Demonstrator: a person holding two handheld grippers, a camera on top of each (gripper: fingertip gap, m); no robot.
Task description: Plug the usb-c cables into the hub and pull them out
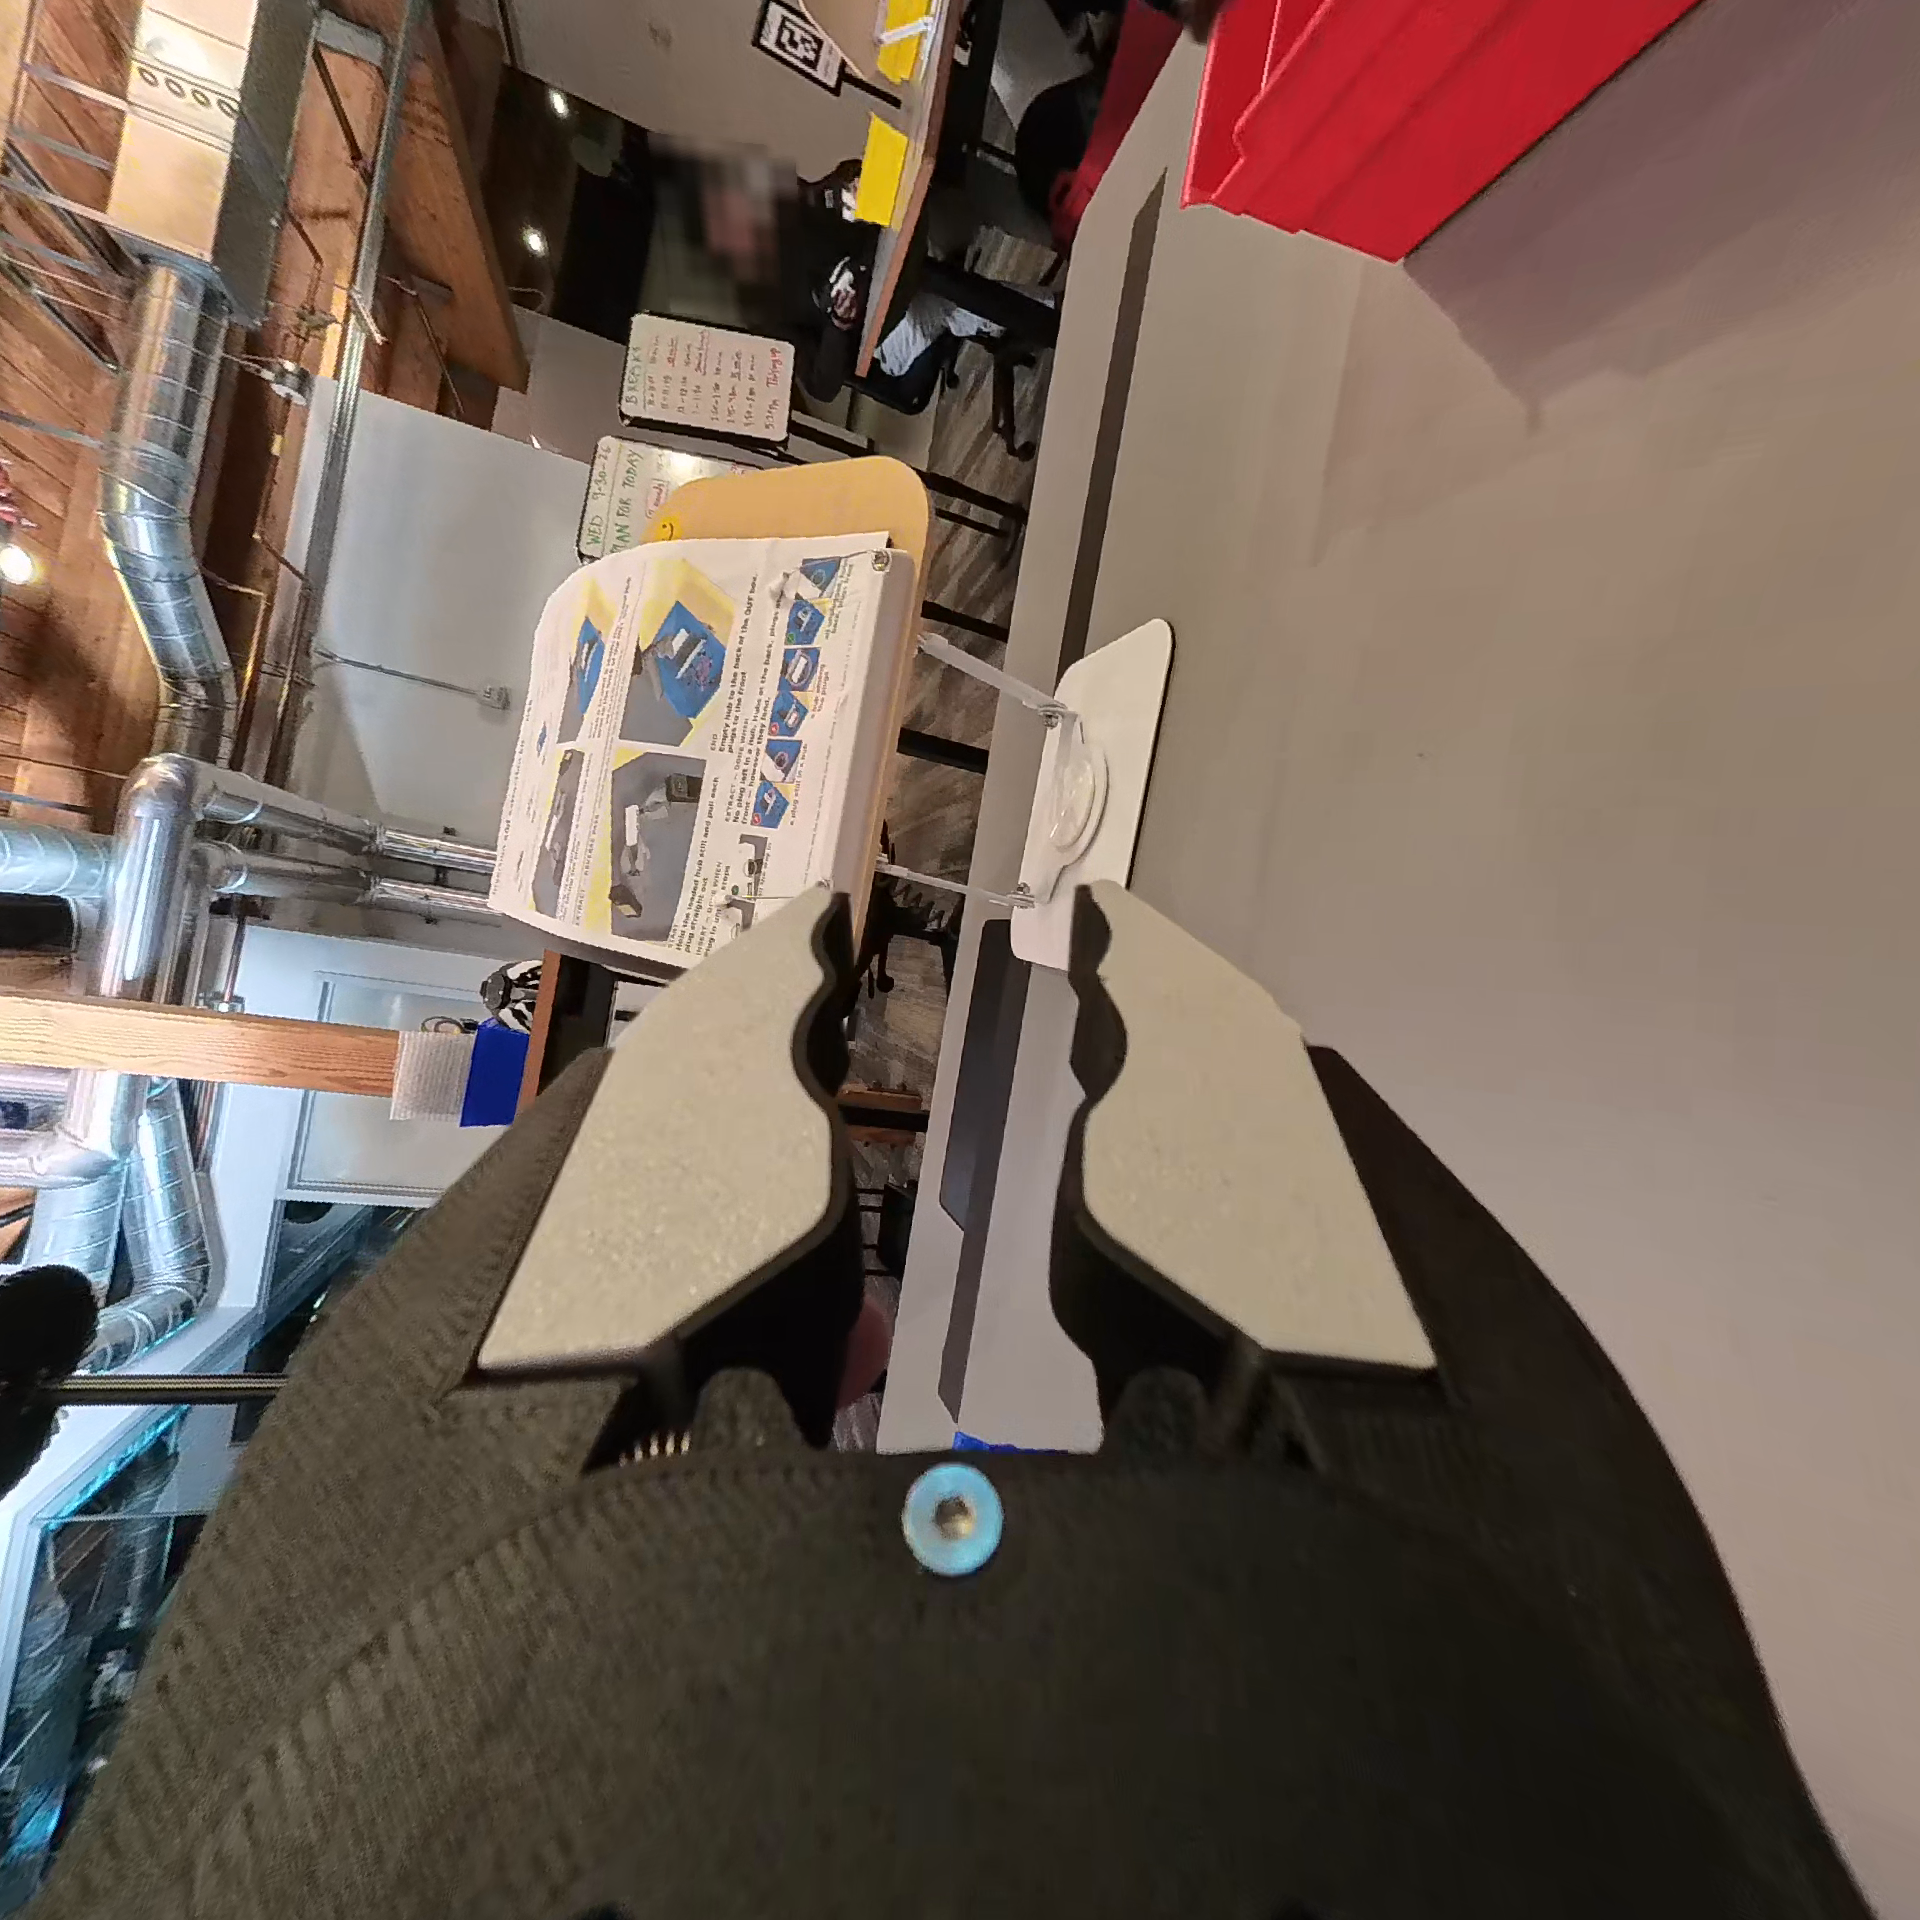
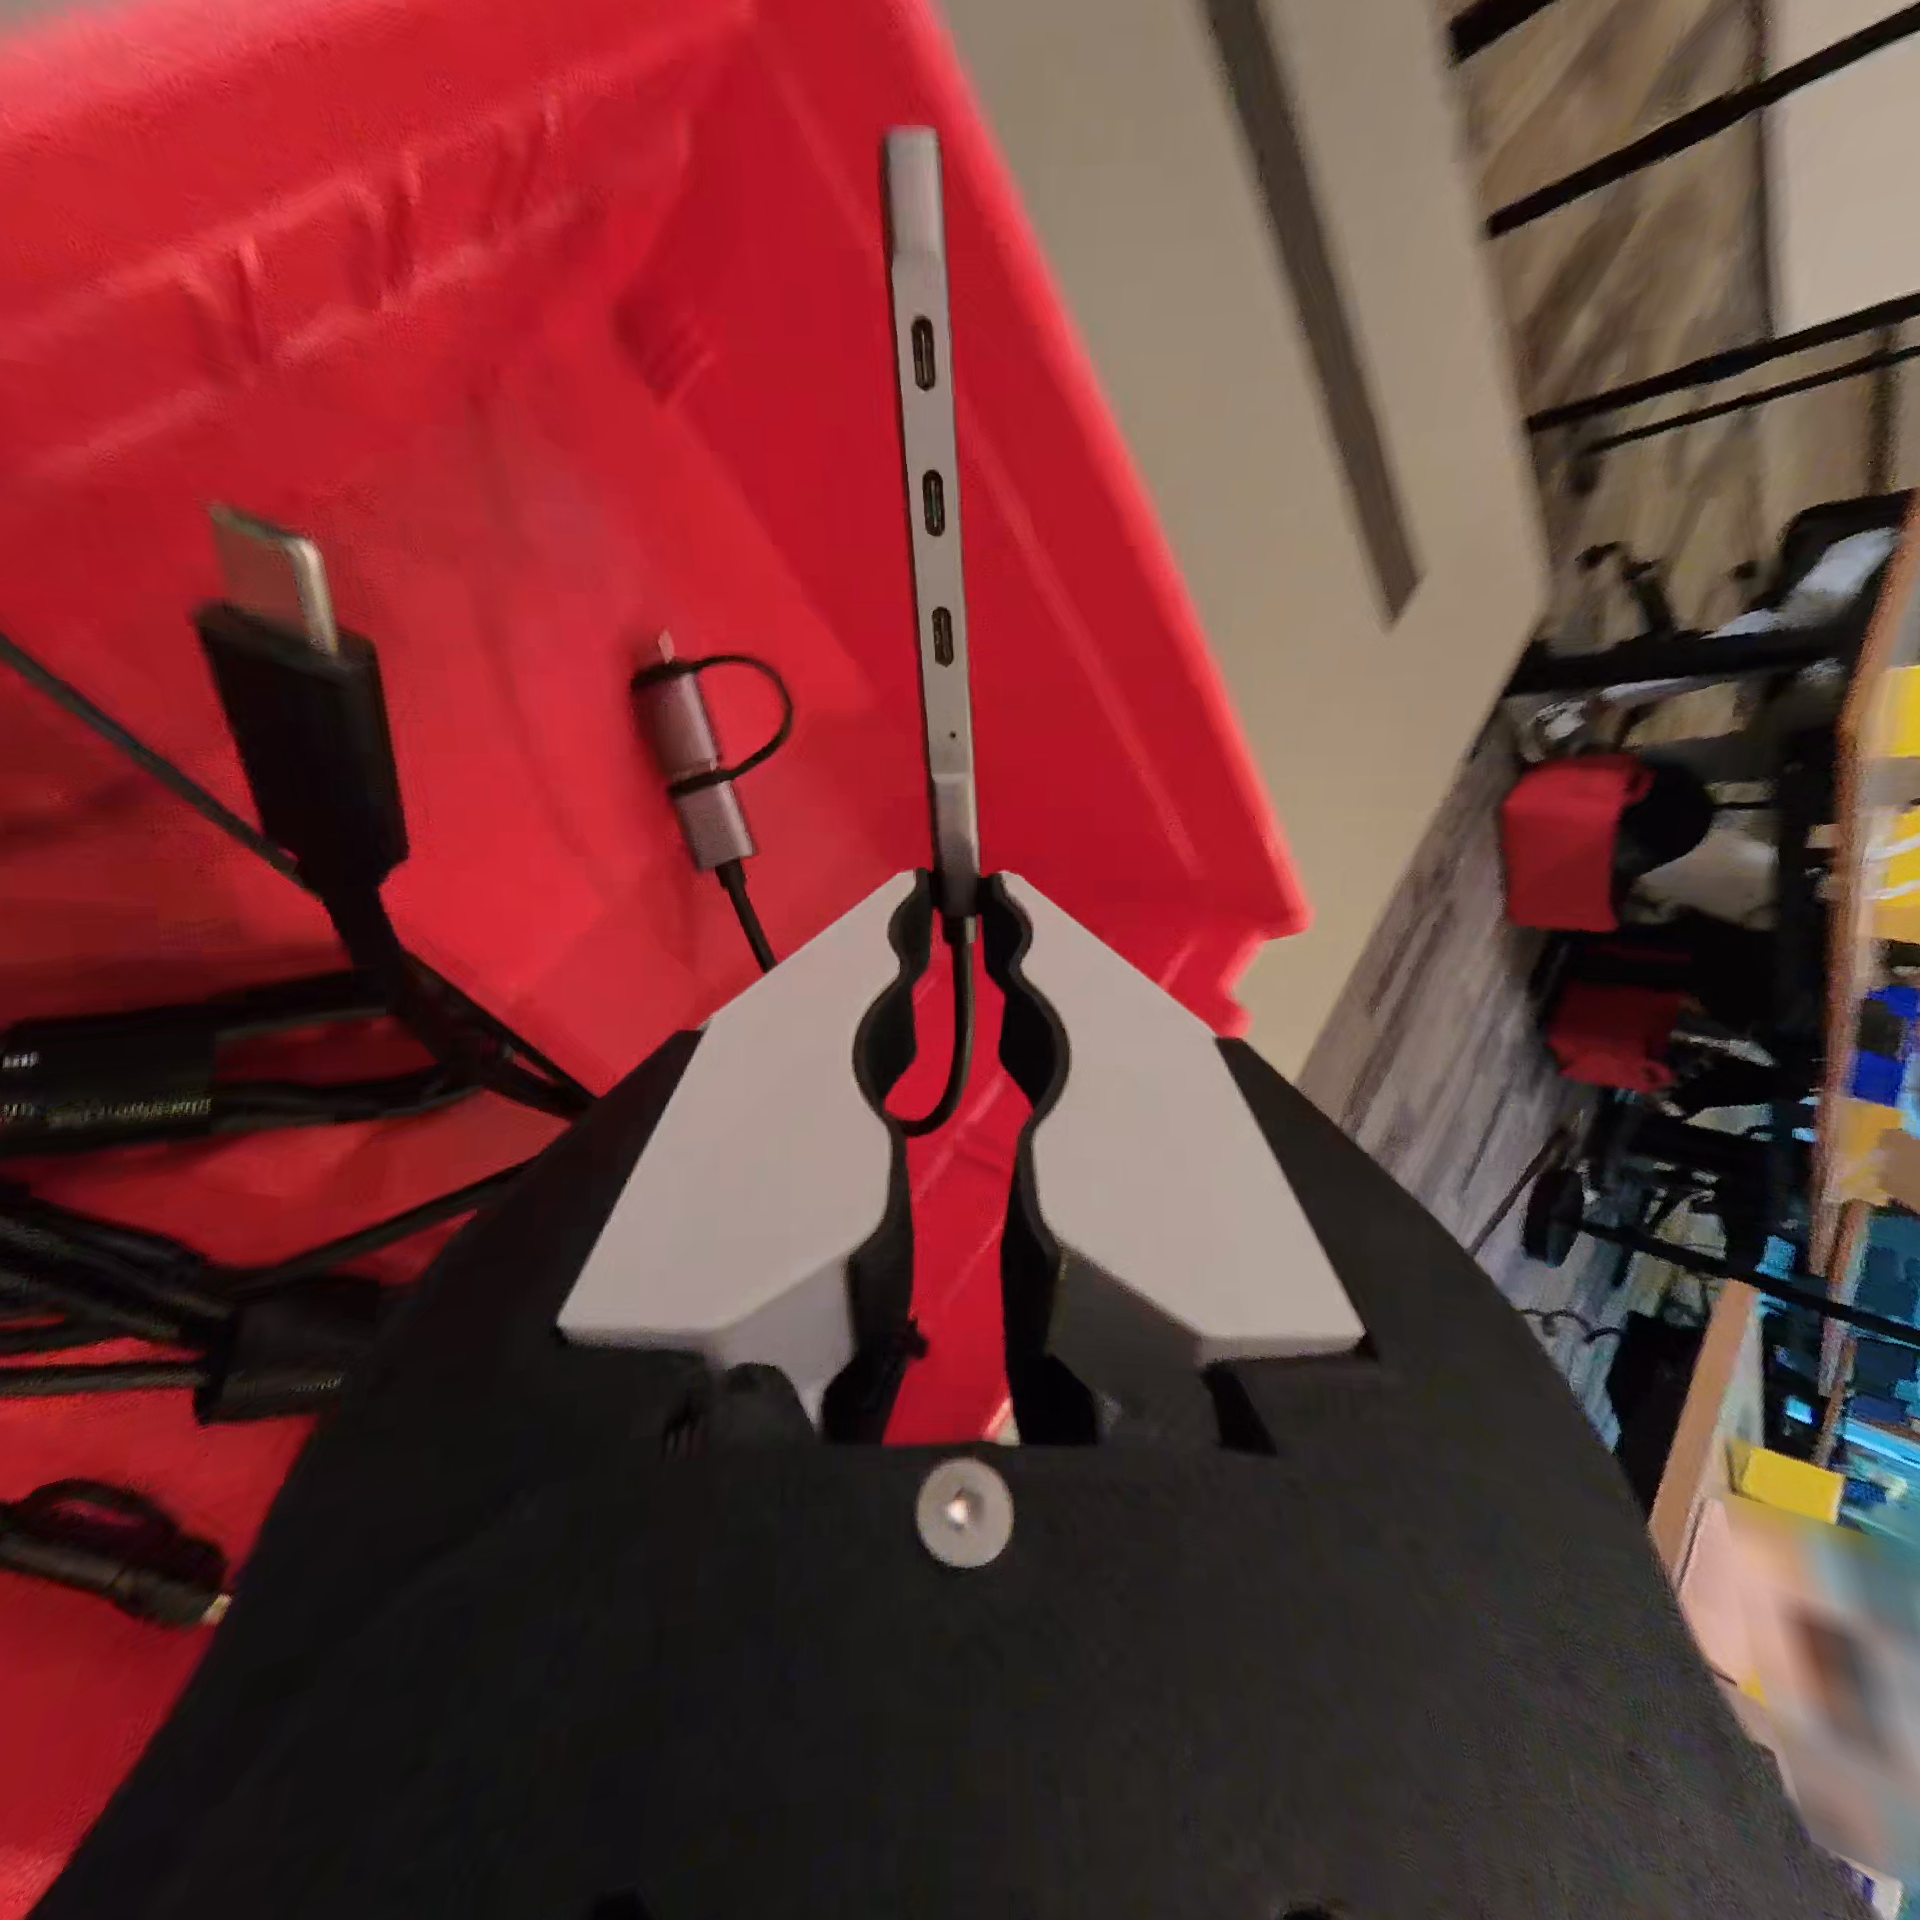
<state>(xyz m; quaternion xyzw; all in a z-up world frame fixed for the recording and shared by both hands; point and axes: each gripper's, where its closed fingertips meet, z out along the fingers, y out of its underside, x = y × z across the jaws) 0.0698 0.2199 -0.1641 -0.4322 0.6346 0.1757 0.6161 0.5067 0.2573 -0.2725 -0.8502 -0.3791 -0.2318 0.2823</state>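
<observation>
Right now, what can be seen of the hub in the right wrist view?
The hub is a slim grey, metal-looking bar seen edge-on, standing up from the right gripper, whose fingertips pinch its lower end. Three oval ports along its edge look empty. A thin black cord leaves its base between the fingers. Behind it is a red bin.

An open workshop-style office is showing here: shiny metal air ducts (image 1: pixel 156 540) are running under a wooden ceiling (image 1: pixel 62 343), handwritten whiteboards (image 1: pixel 707 379) are standing among desks (image 1: pixel 909 218), and shelves (image 2: pixel 1860 1039) are holding colourful supplies.
</observation>
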